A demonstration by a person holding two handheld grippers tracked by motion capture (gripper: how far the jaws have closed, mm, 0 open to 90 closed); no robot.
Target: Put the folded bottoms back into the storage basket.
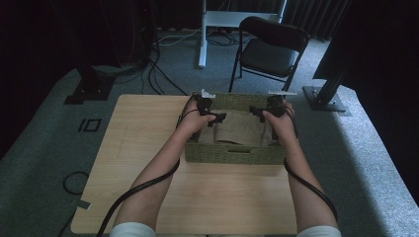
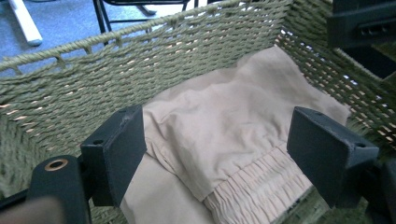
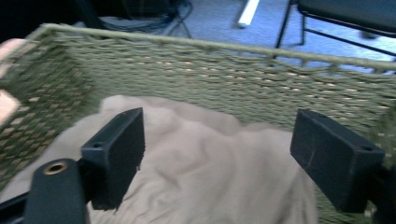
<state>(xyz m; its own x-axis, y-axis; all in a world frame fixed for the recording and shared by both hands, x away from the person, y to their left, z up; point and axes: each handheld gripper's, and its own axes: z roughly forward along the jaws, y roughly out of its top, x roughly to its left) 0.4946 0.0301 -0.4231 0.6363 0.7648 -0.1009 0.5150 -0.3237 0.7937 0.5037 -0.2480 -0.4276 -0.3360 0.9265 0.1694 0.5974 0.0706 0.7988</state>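
The left gripper [image 2: 217,156] hangs with jaws wide, nothing between them; the cloth [image 2: 233,135] lies folded just below in the basket [image 1: 232,154] (waistband nearest). The right gripper [image 3: 217,156], equally near, stands wide and empty too.

Black tongs [image 2: 219,154] stand wide apart — nothing between their pads. Below lies folded beige cloth [image 2: 224,126] inside a green woven basket [image 2: 140,70].
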